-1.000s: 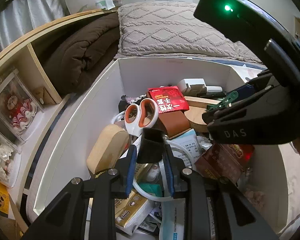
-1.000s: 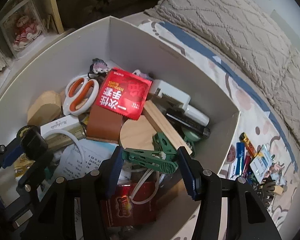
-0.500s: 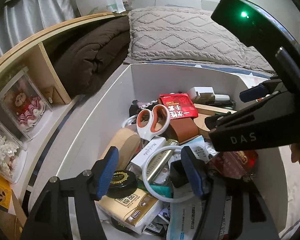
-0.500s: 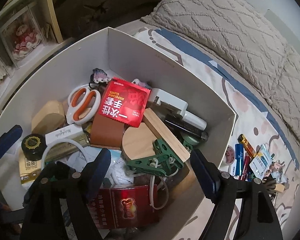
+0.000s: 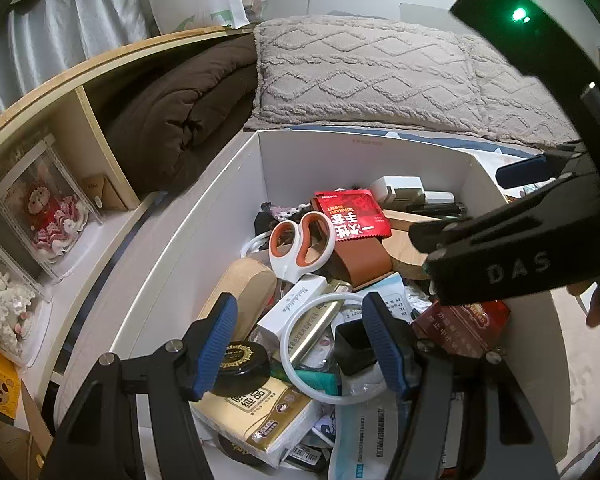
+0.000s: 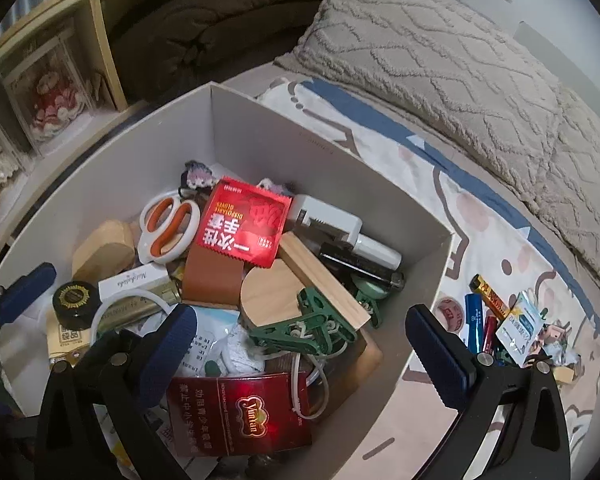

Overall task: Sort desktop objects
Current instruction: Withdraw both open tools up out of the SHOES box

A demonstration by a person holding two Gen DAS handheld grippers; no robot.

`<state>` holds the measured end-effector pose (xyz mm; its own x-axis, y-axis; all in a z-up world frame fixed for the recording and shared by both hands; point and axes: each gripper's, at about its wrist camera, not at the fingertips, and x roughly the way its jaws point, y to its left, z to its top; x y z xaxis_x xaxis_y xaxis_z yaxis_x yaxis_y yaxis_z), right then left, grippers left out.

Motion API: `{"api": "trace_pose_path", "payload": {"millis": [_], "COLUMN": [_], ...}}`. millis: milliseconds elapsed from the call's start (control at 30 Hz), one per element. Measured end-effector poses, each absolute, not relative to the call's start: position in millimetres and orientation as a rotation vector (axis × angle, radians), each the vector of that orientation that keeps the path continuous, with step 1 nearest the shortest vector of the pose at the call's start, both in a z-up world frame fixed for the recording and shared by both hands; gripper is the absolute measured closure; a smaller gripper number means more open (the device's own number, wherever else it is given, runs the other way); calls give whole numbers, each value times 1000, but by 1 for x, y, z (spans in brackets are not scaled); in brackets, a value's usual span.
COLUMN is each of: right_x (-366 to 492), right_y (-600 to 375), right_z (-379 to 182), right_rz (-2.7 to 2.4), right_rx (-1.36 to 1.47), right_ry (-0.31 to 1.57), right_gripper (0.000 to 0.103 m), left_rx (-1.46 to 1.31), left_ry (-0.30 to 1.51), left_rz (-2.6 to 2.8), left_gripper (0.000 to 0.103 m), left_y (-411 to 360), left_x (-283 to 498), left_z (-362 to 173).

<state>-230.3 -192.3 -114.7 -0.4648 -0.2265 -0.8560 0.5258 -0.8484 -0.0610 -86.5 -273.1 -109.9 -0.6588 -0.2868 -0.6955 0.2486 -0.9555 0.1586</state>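
Note:
A white box (image 5: 204,216) (image 6: 428,280) holds many small objects. Among them are orange-handled scissors (image 5: 300,244) (image 6: 168,228), a red glove packet (image 5: 352,216) (image 6: 244,224), a green clip (image 6: 312,328), a black cube (image 5: 352,344), a black round tin (image 5: 240,364) (image 6: 74,304) and a white ring (image 5: 320,344). My left gripper (image 5: 300,344) is open and empty above the box's near end. My right gripper (image 6: 300,352) is open and empty above the box's right side, over the green clip.
Batteries, packets and small items (image 6: 508,328) lie loose on the patterned sheet to the right of the box. A grey knitted pillow (image 5: 364,76) and a brown blanket (image 5: 180,112) lie behind. A wooden shelf (image 5: 28,216) with boxed dolls stands at left.
My left gripper opened and let the black cube drop into the box. My right gripper opened and released the green clip into the box. Both grippers have pulled back and up.

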Motion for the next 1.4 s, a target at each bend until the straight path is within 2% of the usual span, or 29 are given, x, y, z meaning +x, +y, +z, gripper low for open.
{"api": "trace_pose_path", "payload": {"millis": [100, 167, 300, 367, 567, 900, 1200, 1400], "right_x": [-231, -230, -222, -220, -216, -207, -198, -190], "right_y": [-186, -182, -175, -171, -156, -124, -79, -46], "right_z": [-110, -107, -103, -103, -97, -83, -73, -67], "right_rz": [-2329, -2335, -2372, -2380, -2396, -2482, -2536, -2580], "right_rx": [1263, 1248, 1203, 1192, 1154, 1028, 1007, 994], "right_ry": [388, 370, 416, 417, 378, 345, 304, 265], "right_gripper": [0, 0, 0, 0, 0, 0, 0, 0], "left_rx": [1101, 1071, 1022, 1008, 965, 866, 781, 749], "left_ry": [-73, -84, -74, -72, -74, 36, 39, 110], "left_rz": [-2604, -2581, -2557, -2546, -2508, -2517, -2571, -2636], "left_gripper": [36, 24, 20, 9, 1, 1, 0, 0], "left_y": [-275, -276, -280, -282, -284, -287, -268, -258], "left_x": [-87, -86, -84, -84, -82, -74, -72, -73], "left_z": [-110, -109, -104, -103, -100, -86, -69, -62]}}
